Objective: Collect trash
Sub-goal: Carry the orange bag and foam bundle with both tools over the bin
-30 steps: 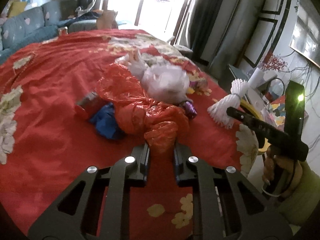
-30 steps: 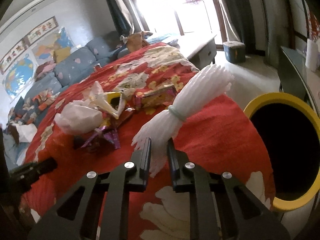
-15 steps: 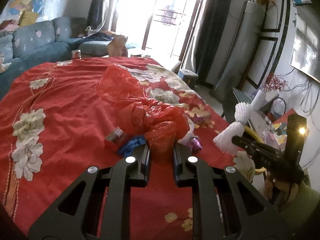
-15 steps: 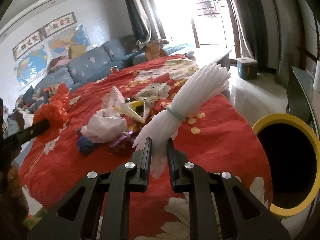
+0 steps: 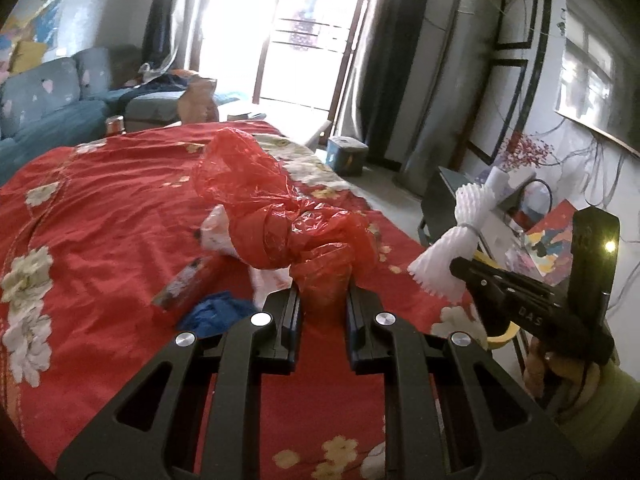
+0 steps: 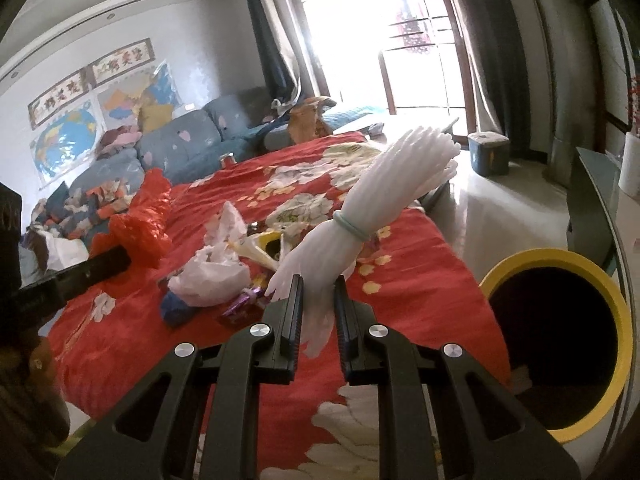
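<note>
We hold the red plastic bag [image 5: 280,216] clamped in our left gripper [image 5: 320,308], lifted above the red floral cloth [image 5: 100,208]. Our right gripper [image 6: 318,308] is closed on the white foam netting bundle [image 6: 376,208]. Beneath lie a white bag [image 6: 212,272], blue scrap [image 5: 216,312] and wrappers [image 6: 244,304]; the yellow-rimmed bin [image 6: 616,312] stands just right of the table.

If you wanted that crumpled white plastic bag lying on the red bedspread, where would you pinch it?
Probably the upstanding ruffled peak of the white plastic bag, coming from above. That loose fold sticks up clear of the wrappers beside it, so thin fingers could close across it without scooping the red bedspread. Its low, spread body offers no edge.
</note>
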Available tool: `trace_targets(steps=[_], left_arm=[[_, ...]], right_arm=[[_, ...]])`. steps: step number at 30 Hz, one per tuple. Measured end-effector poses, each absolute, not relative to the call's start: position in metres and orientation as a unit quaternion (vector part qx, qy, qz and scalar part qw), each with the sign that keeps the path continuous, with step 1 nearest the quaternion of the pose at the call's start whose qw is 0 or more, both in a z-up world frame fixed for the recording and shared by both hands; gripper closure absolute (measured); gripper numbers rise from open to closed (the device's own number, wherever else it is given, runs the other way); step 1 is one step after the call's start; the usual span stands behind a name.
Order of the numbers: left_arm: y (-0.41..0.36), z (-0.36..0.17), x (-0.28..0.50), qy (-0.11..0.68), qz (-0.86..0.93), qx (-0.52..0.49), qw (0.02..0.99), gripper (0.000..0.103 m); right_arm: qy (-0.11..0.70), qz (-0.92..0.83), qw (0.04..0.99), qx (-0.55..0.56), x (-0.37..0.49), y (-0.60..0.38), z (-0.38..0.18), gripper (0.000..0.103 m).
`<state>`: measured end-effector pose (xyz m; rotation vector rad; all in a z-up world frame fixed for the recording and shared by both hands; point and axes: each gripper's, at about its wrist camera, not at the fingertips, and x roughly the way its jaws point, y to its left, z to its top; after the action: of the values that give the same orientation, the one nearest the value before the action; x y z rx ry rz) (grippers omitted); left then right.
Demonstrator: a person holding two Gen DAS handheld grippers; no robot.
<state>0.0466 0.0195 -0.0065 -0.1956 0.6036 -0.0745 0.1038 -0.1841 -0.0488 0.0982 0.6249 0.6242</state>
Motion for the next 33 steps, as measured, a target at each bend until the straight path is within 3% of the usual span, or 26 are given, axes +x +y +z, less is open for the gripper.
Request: trace_targets(steps=[33], left_arm=[[-0.077, 0.0, 0.115, 0.307, -0.125, -0.058, 0.942, 0.091]], right_arm=[[0.301, 0.182, 0.928, 0.119, 0.145, -0.288, -0.054, 0.088]])
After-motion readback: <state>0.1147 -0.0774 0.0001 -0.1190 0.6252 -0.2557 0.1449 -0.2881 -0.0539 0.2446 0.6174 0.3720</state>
